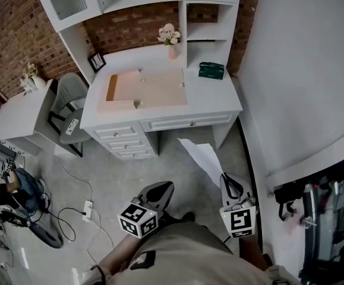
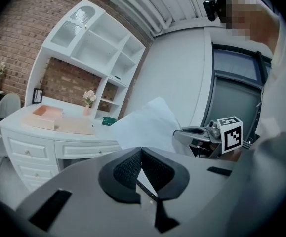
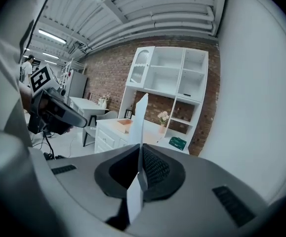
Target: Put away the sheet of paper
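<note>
My right tool [image 1: 231, 184] pinches sheet of paper [image 1: 202, 154] at near edge, lower centre of frame. Sheet light, floppy, creases easy; edge grip seems enough. My left tool [image 1: 158, 192] closed, empty.

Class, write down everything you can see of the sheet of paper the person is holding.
The sheet of paper is plain white and thin, slightly bent. It is held in the air, one edge clamped between the shut jaws of the right gripper, reaching forward toward the white desk without touching it. The left gripper is apart from it.
</note>
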`<state>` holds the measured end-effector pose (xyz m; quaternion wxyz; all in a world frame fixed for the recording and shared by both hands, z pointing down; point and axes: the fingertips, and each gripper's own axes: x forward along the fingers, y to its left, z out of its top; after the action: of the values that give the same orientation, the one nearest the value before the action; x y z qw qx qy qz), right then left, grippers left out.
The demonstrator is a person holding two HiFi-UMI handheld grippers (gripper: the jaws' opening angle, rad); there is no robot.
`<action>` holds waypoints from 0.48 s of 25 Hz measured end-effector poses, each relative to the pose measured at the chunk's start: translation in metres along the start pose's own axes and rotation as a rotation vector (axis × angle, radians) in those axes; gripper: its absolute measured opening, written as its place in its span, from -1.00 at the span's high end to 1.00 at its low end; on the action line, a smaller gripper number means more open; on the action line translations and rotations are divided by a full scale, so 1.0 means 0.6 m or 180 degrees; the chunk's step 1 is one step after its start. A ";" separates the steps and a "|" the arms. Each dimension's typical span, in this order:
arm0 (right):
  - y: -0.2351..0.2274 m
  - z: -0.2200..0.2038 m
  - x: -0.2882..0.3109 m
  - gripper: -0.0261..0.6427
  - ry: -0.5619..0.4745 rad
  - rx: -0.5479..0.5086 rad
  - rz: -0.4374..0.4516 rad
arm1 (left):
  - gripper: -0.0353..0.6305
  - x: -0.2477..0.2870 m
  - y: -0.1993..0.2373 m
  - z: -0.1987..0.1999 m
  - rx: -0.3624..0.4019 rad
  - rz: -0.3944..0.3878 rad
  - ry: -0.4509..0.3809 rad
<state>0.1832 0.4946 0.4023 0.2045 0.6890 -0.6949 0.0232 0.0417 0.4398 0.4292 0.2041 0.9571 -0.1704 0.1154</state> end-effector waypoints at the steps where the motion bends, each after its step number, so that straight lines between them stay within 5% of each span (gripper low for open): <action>1: -0.001 0.003 0.002 0.84 -0.0024 0.0030 0.0014 | 0.84 -0.003 0.003 0.000 -0.0023 0.0016 0.0014; 12: 0.012 0.025 0.047 0.84 0.0017 0.0080 0.0152 | 0.84 0.016 0.044 0.011 -0.0108 -0.0026 0.0055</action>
<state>0.1735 0.4632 0.3992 0.1971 0.6747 -0.7102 0.0386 0.0413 0.4116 0.4355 0.2223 0.9531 -0.1667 0.1198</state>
